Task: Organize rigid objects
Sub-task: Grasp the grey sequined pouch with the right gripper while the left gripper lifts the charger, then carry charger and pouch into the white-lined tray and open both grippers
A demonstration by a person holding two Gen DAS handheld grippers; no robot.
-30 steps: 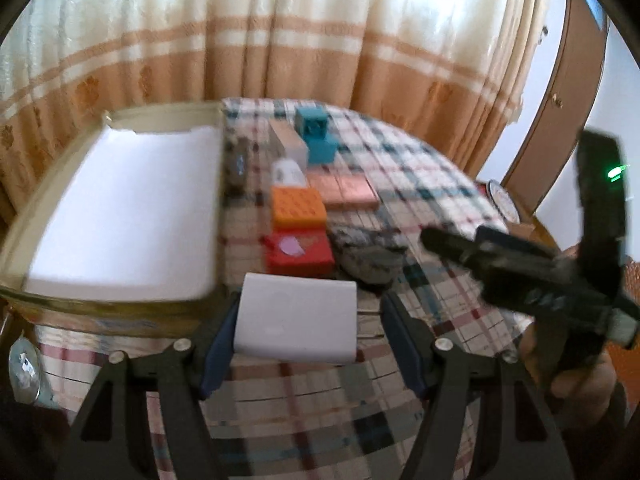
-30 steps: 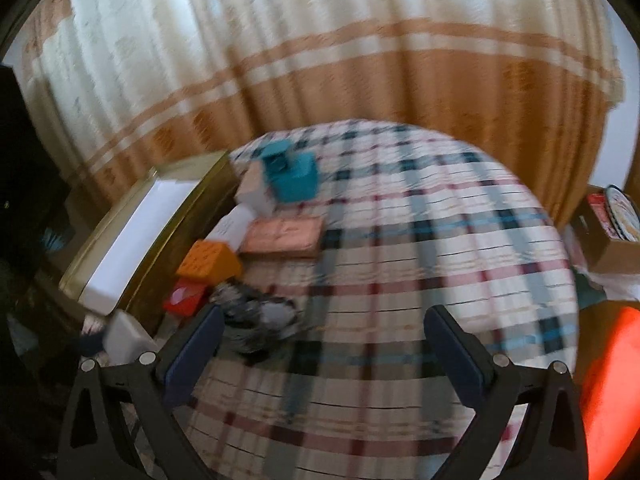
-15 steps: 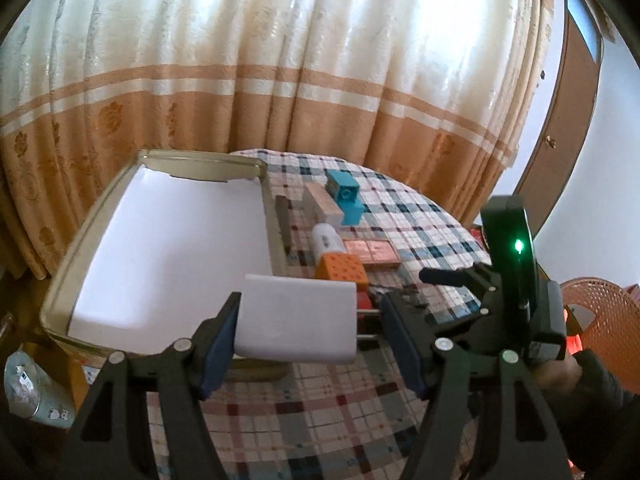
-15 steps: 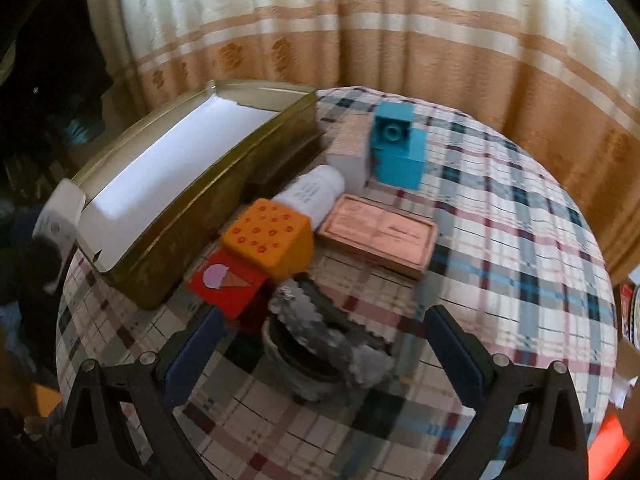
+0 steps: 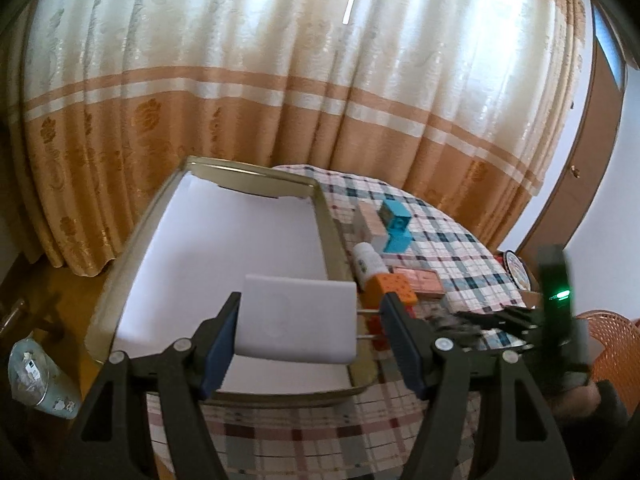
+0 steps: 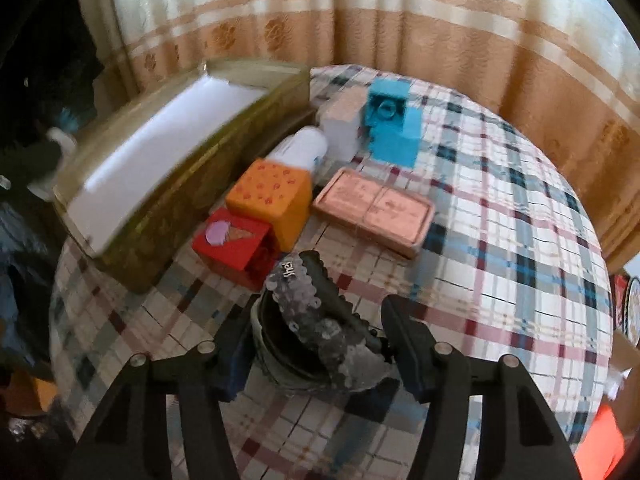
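From my left wrist, the gold tray (image 5: 334,236) with its white lining looks empty inside, so by my reckoning nothing is sorted yet. My left gripper (image 5: 310,322) is closed on a white charger (image 5: 298,320), blue pads pressing its two short sides, its prongs poking out to the right. I hold it above the tray's near right corner, not set down. Beside the tray on the checked tablecloth (image 5: 452,248) wait a teal block (image 5: 396,226), a white bottle (image 5: 366,260) and an orange cube (image 5: 394,286).

From my right wrist, the pile is clearer: a red cube (image 6: 234,240) just beside the tray wall, the orange cube (image 6: 272,196) touching it, the white bottle (image 6: 300,148), a copper tin (image 6: 374,210), the teal block (image 6: 392,128), and a pale box (image 6: 344,120) behind. All of these are left to do, I judge. My right gripper (image 6: 314,346) stands half open around a sequined dark piece (image 6: 320,320) lying across a round container. Whether my pads touch it yet I cannot tell
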